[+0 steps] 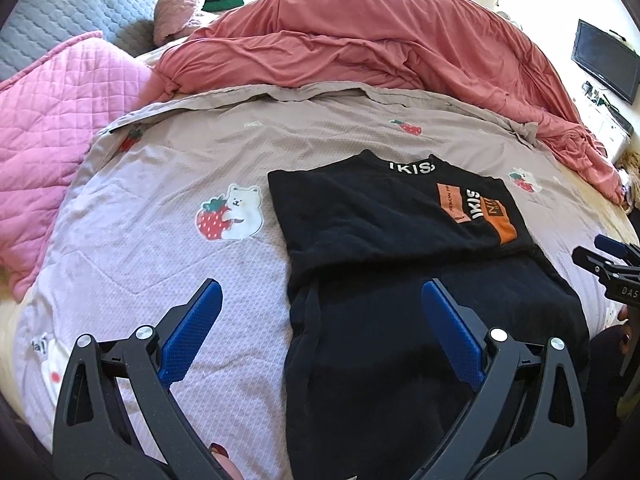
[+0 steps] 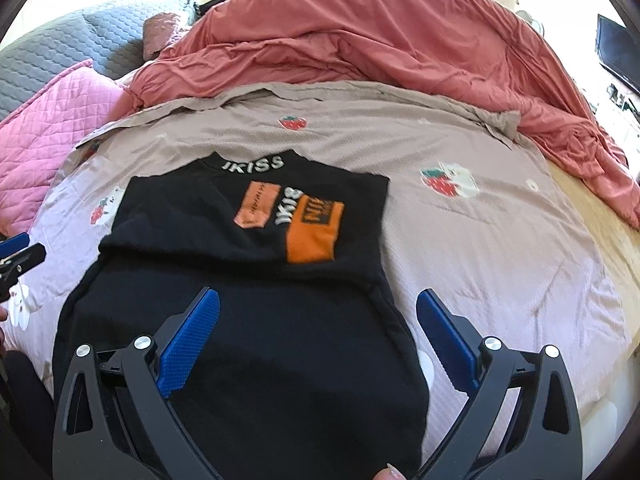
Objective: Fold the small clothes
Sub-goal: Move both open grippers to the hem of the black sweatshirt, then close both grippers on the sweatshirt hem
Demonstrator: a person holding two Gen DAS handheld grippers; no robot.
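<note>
Left wrist view: the left gripper (image 1: 320, 300) hangs with jaws spread wide and nothing between them, above the near left edge of the shirt (image 1: 400, 280). The shirt, black with an orange print, lies flat on the sheet (image 1: 160, 260) of the bed, collar away from the camera, sides apparently folded in to a narrow strip. The strawberry-bear print (image 1: 228, 218) sits just left of the shirt's upper half. The right gripper (image 1: 600, 260) shows at the shirt's right edge; its jaw state cannot be told from here. Right wrist view: the right gripper (image 2: 318, 304) is likewise wide open and empty, over the shirt's (image 2: 260, 280) near right part, one finger above the cloth and one beyond its right edge. The left gripper (image 2: 16, 252) shows only partly, left of the shirt. Judgement: the step in hand appears to be taking the hem for the lengthwise fold. To do it well, each gripper should pinch all layers at a near corner, both lift level together, carry the hem toward the collar, and lay it down squarely so the side folds do not spill.
</note>
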